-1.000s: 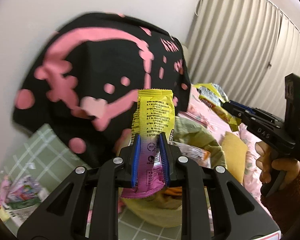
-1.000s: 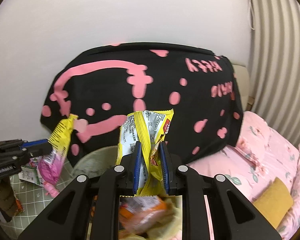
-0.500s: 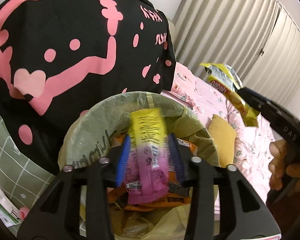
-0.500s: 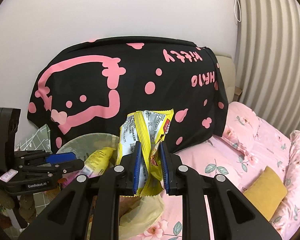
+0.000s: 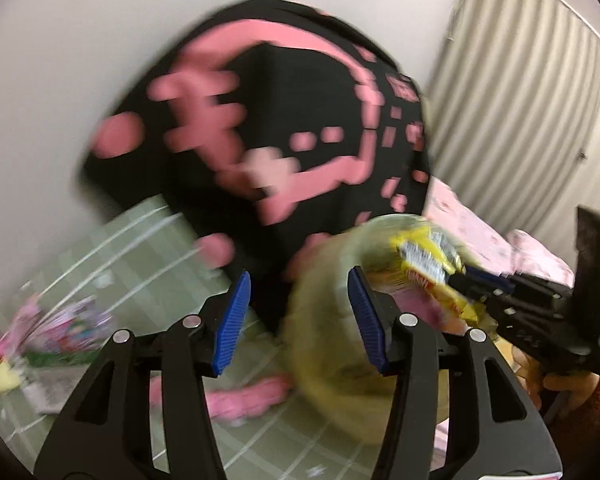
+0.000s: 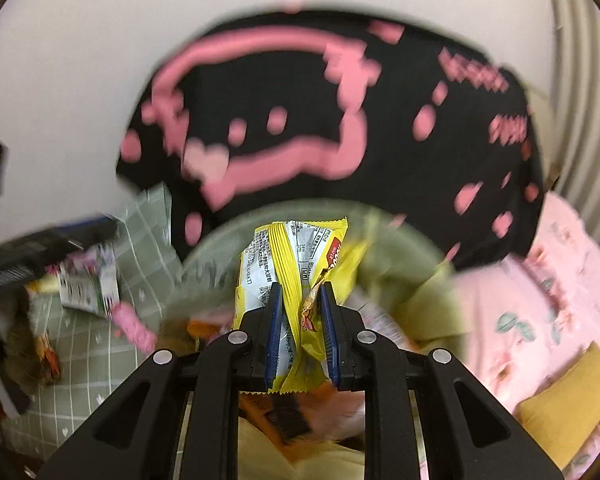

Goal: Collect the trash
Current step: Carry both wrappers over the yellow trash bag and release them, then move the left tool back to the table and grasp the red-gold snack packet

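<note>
My left gripper (image 5: 296, 322) is open and empty, left of the pale green trash bin (image 5: 332, 320). My right gripper (image 6: 300, 338) is shut on a yellow and silver snack wrapper (image 6: 296, 264) and holds it over the bin's opening (image 6: 404, 276), which holds several wrappers. The right gripper with its wrapper (image 5: 428, 264) shows in the left wrist view at the bin's far side. More wrappers (image 5: 60, 332) lie on the green checked cloth (image 5: 140, 248); they also show in the right wrist view (image 6: 88, 284). Both views are blurred.
A black pillow with pink print (image 6: 340, 120) leans on the white wall behind the bin. A pink floral bed sheet (image 6: 540, 304) and a yellow cushion (image 6: 568, 400) lie to the right. Curtains (image 5: 520, 100) hang at the far right.
My left gripper opened and let the yellow and pink wrapper fall into the bin, then swung left. My right gripper moved over the bin, still holding its wrapper.
</note>
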The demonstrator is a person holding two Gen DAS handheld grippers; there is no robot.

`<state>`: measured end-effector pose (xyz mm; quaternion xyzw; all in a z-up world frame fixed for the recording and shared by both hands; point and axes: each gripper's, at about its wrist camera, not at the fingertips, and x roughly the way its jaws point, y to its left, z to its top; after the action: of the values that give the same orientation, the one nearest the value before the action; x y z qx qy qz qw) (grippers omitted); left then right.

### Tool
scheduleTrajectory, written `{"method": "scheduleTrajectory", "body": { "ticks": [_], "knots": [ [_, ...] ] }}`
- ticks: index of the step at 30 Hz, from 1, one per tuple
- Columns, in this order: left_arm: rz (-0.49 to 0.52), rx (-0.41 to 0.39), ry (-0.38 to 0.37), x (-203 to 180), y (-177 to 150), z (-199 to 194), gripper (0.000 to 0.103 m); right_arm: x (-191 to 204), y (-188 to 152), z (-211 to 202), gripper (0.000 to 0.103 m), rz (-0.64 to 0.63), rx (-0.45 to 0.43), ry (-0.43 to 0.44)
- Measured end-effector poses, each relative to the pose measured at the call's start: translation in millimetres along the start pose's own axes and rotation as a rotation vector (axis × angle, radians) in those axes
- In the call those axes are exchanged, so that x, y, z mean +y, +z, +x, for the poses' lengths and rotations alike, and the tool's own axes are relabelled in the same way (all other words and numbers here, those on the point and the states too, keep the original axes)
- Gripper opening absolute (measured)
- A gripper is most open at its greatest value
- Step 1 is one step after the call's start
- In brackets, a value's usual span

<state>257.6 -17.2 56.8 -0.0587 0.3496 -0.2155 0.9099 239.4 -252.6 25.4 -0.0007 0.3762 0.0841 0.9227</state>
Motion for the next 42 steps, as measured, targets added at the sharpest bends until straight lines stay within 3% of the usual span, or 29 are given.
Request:
{"method": "scheduleTrajectory", "body": {
  "ticks": [3,6,10,17,26,30,42],
  "knots": [
    [-0.065,0.005,0.067,34.2,-17.0,-14.8,0.048,1.5,-13.4,35.2,0.019,0.002,0.118,-0.027],
    [-0.126,0.003,0.136,65.0,-32.4,-30.3,0.048,2.0,-20.7,50.3,0.019,-0.013,0.18,-0.057],
    [-0.205,-0.013,0.192,92.9,-47.7,-45.5,0.048,5.5,-23.3,49.4,0.023,-0.033,0.196,-0.081],
    [-0.228,-0.044,0.279,118.0,-70.8,-79.3,0.05,11.1,-22.3,28.6,0.04,-0.026,0.149,-0.074],
    [-0.3,-0.081,0.401,157.9,-106.5,-127.0,0.053,43.5,7.3,-11.9,0.042,-0.061,-0.028,-0.081],
    [-0.349,-0.076,0.435,173.6,-125.9,-140.1,0.053,68.6,15.8,-17.5,0.042,-0.087,-0.071,-0.031],
    [-0.426,-0.001,0.473,188.7,-178.9,-150.9,0.053,153.8,1.5,13.6,0.042,-0.19,-0.029,0.129]
  ]
}}
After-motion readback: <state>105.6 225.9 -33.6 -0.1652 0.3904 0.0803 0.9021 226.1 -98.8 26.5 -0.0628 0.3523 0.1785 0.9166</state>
